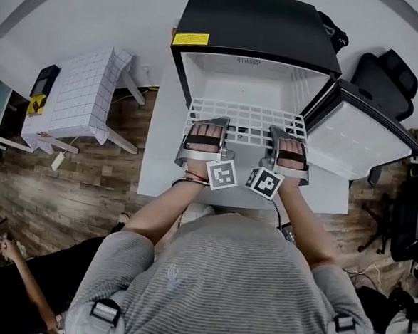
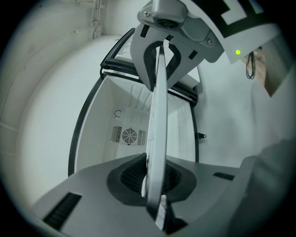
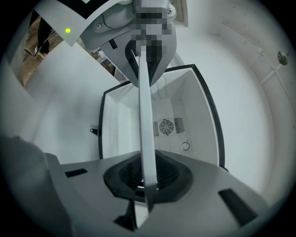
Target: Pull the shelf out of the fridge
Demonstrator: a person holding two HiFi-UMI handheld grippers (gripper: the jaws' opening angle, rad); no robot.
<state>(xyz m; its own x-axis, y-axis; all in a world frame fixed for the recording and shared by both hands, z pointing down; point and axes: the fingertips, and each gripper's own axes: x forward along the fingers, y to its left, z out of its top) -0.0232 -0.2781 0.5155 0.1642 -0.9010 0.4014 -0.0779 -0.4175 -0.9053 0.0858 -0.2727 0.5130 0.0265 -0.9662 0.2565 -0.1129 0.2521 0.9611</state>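
The black mini fridge point(image 1: 255, 23) stands open, its white wire shelf point(image 1: 248, 122) drawn partly out over the table. My left gripper point(image 1: 210, 123) is shut on the shelf's front edge at the left, and my right gripper point(image 1: 286, 132) is shut on the same edge at the right. In the left gripper view the shelf point(image 2: 156, 139) runs edge-on as a white band clamped in the left gripper point(image 2: 155, 185). The right gripper view shows the shelf point(image 3: 145, 139) clamped the same way in the right gripper point(image 3: 147, 180). Behind it lies the white fridge interior with a round fan grille point(image 3: 166, 126).
The fridge door point(image 1: 354, 137) hangs open to the right. The fridge sits on a white table point(image 1: 159, 159). A small table with a grid cloth point(image 1: 78, 93) stands at the left and a black chair point(image 1: 387, 75) at the right, on a wooden floor.
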